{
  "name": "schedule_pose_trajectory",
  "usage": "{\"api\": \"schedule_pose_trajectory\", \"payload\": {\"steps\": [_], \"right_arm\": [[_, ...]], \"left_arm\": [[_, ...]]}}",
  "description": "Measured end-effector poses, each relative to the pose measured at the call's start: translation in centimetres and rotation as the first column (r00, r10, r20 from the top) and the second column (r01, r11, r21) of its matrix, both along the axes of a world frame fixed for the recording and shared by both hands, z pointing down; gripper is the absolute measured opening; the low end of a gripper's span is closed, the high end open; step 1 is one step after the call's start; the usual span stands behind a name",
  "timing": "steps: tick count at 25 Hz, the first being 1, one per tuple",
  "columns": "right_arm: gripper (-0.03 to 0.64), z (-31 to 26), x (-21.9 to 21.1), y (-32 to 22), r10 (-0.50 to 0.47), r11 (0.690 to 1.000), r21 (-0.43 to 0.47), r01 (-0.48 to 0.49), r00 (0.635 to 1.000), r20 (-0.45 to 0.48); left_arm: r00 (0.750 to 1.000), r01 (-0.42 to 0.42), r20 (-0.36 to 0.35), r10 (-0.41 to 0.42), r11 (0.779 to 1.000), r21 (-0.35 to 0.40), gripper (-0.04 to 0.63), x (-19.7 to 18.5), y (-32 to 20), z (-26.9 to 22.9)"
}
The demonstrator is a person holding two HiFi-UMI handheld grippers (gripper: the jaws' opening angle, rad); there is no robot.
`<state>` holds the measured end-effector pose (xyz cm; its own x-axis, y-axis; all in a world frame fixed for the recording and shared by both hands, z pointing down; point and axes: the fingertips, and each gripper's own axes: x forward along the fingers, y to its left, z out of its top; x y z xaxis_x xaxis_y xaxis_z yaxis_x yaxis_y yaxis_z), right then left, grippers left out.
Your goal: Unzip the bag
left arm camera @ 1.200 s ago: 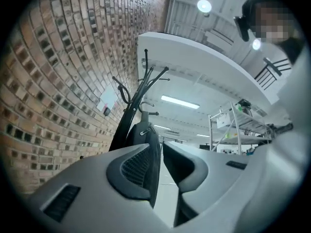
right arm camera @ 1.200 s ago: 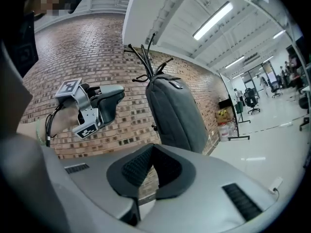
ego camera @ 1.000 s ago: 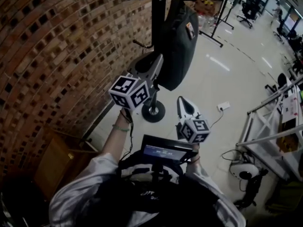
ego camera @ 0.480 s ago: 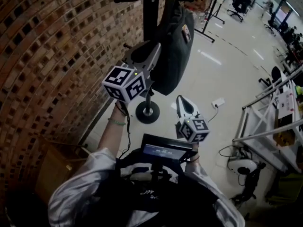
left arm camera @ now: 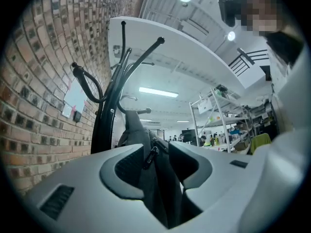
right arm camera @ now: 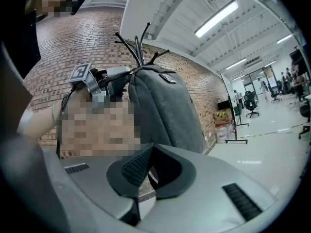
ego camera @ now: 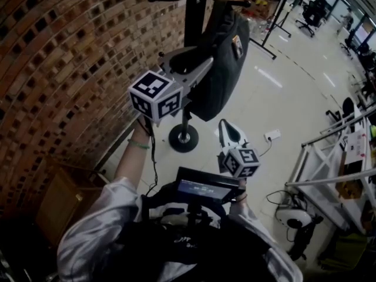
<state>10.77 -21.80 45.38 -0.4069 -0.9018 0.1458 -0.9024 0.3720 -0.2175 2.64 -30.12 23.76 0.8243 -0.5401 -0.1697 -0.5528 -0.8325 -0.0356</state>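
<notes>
Dark grey bag (ego camera: pixel 226 51) hangs on the black coat stand (ego camera: pixel 194 7), on the side of the stand away from the brick wall (ego camera: pixel 64 57). The bag's top is hooked at the stand's upper arms and its body hangs down alongside the pole.

Left gripper (ego camera: pixel 187 60) is raised at the stand, against the bag's upper part, with its marker cube toward the person. Its jaws have just been opening and now stand wide. In the left gripper view the bag's zipped edge runs up between the two pads, and the black zipper pull (left arm camera: pixel 149 157) lies against the left pad (left arm camera: pixel 127 166). A gap shows between the bag and the other pad, so there is no clamp on the bag. The zip looks closed along the part in view.

Right gripper (ego camera: pixel 224 125) is lower, beside the stand's round base (ego camera: pixel 183 138) on the side away from the wall, well apart from the bag. Its jaws are closed tip to tip with nothing between them. The right gripper view looks up at the bag's broad grey side and the stand's arms above it, with the left gripper at the bag's wall-side edge.

A white power strip (ego camera: pixel 271 135) lies on the pale floor (ego camera: pixel 282 93), further from the stand's base than the right gripper.
</notes>
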Motion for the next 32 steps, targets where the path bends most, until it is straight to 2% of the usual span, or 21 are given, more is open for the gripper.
{"api": "schedule_pose_trajectory", "payload": {"steps": [6,11,15,17,21,23,25,28,29,32], "right_arm": [[-0.011,0.9,1.0,-0.1,-0.033,0.999,0.000,0.033,0.999,0.019],[-0.011,1.3,1.5,-0.2,-0.035,0.999,0.007,0.034,0.999,0.034],[-0.011,1.4,1.7,-0.1,-0.030,1.000,0.001,0.030,0.998,0.046],[-0.011,1.2,1.9,0.0,-0.022,1.000,-0.010,0.023,0.999,0.045],[-0.011,0.7,1.7,0.2,-0.029,1.000,-0.012,0.029,0.998,0.048],[-0.011,0.9,1.8,0.4,-0.025,0.999,-0.021,0.026,0.998,0.054],[-0.011,1.3,2.2,0.3,-0.018,1.000,-0.019,0.019,0.998,0.057],[-0.011,1.3,2.4,0.6,-0.012,0.999,-0.033,0.013,0.998,0.055],[-0.011,1.3,2.4,0.6,-0.011,0.999,-0.035,0.013,0.998,0.054],[-0.011,1.2,2.3,0.5,-0.014,0.999,-0.034,0.016,0.998,0.054]], "left_arm": [[1.000,0.006,0.004,-0.006,0.999,-0.042,0.150,0.4,-0.1,0.0],[0.999,-0.010,-0.044,0.005,0.993,-0.114,0.138,-0.2,0.0,0.5],[0.995,-0.039,-0.094,0.028,0.992,-0.119,0.031,-0.5,0.8,0.5],[0.994,-0.050,-0.106,0.036,0.991,-0.125,0.030,0.0,1.2,0.9],[0.995,0.083,-0.042,-0.086,0.995,-0.062,0.031,-0.1,0.7,1.7],[0.992,0.110,-0.052,-0.114,0.992,-0.063,0.031,-0.6,0.7,1.8],[0.990,0.113,-0.077,-0.120,0.989,-0.090,0.042,-1.1,0.6,2.0],[0.991,0.088,-0.089,-0.099,0.988,-0.124,0.124,-1.2,0.7,2.4],[0.992,0.079,-0.086,-0.090,0.988,-0.131,0.169,-1.1,0.8,2.5],[0.995,0.087,-0.040,-0.092,0.990,-0.107,0.178,-0.7,0.9,2.6]]}}
